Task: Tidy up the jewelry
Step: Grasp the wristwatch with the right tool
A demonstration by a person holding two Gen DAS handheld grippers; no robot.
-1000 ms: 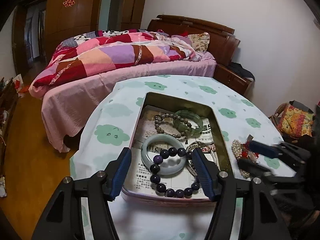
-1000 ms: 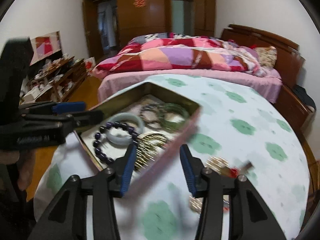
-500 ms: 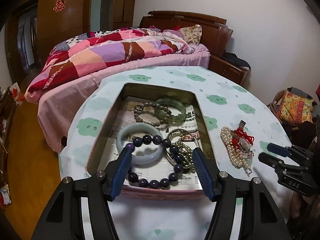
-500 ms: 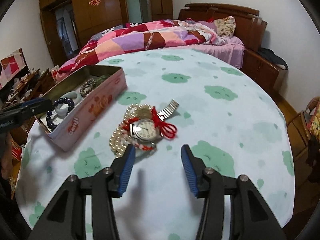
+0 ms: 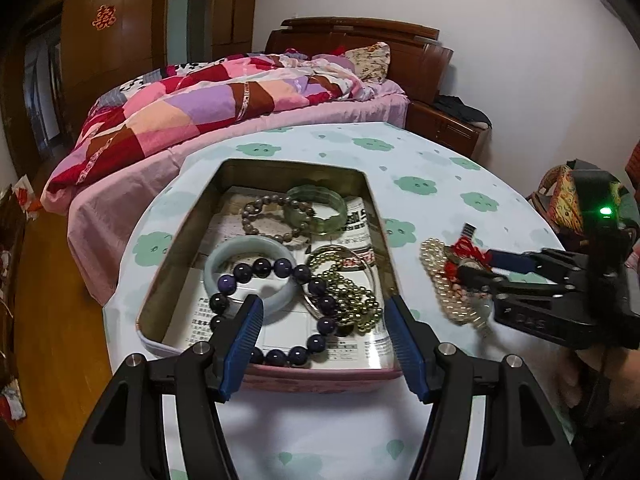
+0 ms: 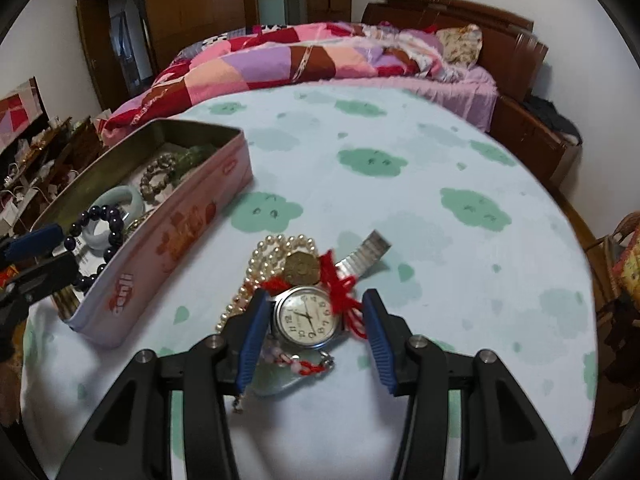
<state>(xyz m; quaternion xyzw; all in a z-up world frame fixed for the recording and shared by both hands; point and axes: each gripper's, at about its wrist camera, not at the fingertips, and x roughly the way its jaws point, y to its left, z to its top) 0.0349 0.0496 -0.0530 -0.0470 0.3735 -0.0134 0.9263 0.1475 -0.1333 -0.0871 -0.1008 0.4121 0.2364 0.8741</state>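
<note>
A pink tin box [image 5: 280,376] [image 6: 172,240] on the round table holds a pale jade bangle [image 5: 248,268], a dark purple bead bracelet [image 5: 280,312], a green bangle [image 5: 320,210], a brown bead bracelet [image 5: 264,220] and gold beads [image 5: 348,296]. My left gripper [image 5: 324,344] is open at the box's near end. Beside the box lies a heap: a pearl strand [image 6: 256,272], a silver watch [image 6: 308,316], a gold coin pendant [image 6: 302,268] and red cord [image 6: 340,284]. My right gripper [image 6: 314,336] is open, its fingers either side of the watch; it also shows in the left wrist view [image 5: 484,268].
The table has a white cloth with green cloud prints [image 6: 400,184]. A bed with a patchwork quilt [image 5: 208,108] stands just behind the table. A wooden nightstand [image 5: 444,128] is at the back right. A basket with colourful cloth [image 5: 564,200] sits at the right.
My right gripper has moved forward over the heap, so its open fingers now flank the watch. My left gripper has drawn slightly nearer the box.
</note>
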